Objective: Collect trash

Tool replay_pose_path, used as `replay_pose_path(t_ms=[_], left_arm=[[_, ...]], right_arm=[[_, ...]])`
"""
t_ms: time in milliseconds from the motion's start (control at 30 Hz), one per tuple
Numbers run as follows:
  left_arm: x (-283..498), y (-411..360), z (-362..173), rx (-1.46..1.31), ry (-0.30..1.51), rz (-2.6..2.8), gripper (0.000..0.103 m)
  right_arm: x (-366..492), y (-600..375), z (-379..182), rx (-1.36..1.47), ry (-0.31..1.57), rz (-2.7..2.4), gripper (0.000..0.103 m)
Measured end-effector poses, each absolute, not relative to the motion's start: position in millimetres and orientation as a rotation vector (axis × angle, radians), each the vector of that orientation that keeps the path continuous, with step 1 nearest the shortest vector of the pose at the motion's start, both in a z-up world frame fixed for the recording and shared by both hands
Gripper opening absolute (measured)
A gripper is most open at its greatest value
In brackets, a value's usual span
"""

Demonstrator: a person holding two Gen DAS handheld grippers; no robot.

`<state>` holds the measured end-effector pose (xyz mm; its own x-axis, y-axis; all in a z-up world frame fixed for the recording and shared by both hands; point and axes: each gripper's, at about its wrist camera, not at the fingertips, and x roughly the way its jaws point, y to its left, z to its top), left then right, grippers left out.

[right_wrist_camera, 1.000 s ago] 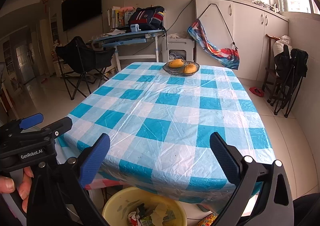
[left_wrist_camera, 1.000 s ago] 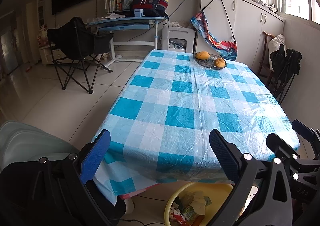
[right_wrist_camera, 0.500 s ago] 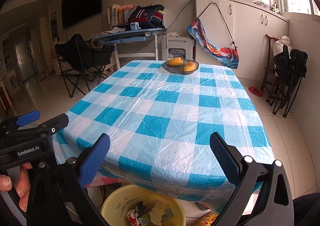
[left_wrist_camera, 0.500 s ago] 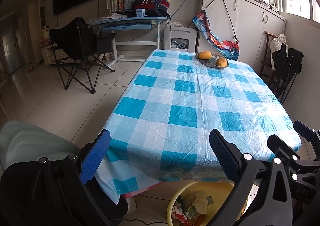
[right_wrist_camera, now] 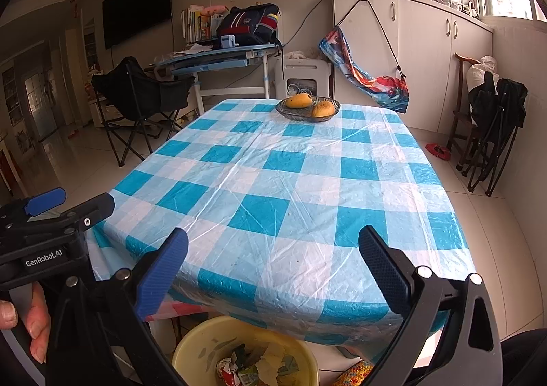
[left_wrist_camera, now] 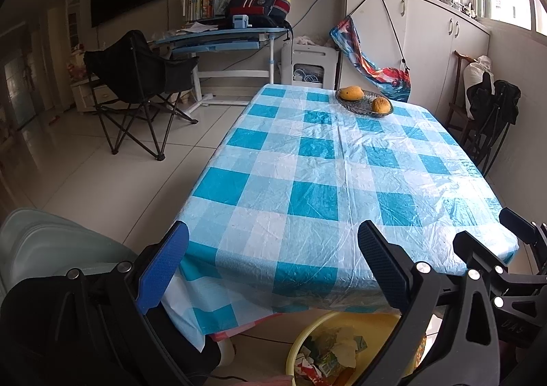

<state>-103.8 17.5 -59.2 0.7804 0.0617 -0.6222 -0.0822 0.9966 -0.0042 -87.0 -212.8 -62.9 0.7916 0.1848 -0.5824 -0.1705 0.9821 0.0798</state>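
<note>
Yellow bin [right_wrist_camera: 191,348] under the table [right_wrist_camera: 283,188] edge holds wrappers [right_wrist_camera: 259,369] — tabletop shows none left, only a fruit bowl [right_wrist_camera: 307,108] — left gripper [left_wrist_camera: 273,266] and right gripper [right_wrist_camera: 273,266] jaws spread wide, empty; collection apparently complete.

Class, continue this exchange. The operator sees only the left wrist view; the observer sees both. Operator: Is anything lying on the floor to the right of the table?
Observer: Yes. The right wrist view shows a small red item on the tiles near the folded black chair. It is too small to tell whether it is trash.
Operator: Does that view show my left claw?
Observer: Yes. The left claw is open by the table's near corner, with a hand on its handle.
</note>
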Motion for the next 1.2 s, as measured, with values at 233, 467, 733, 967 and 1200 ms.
replay_pose_path(t_ms=[233, 467, 733, 967, 1200], left_arm=[[-101, 16, -60, -0.025, 0.668, 0.084, 0.095], [-101, 16, -60, -0.009, 0.672, 0.091, 0.095], [-107, 15, -58, 0.0, 0.663, 0.089, 0.095], [-110, 15, -57, 0.002, 0.661, 0.088, 0.095], [-113, 15, -57, 0.006, 0.663, 0.082, 0.095]], right_arm=[[-84, -212, -66, 0.028, 0.643, 0.193, 0.096], [-83, -210, -67, 0.028, 0.654, 0.191, 0.096], [-87, -211, -65, 0.025, 0.649, 0.186, 0.096], [-91, -213, -65, 0.02, 0.65, 0.181, 0.096], [-89, -213, -68, 0.013, 0.661, 0.177, 0.096]])
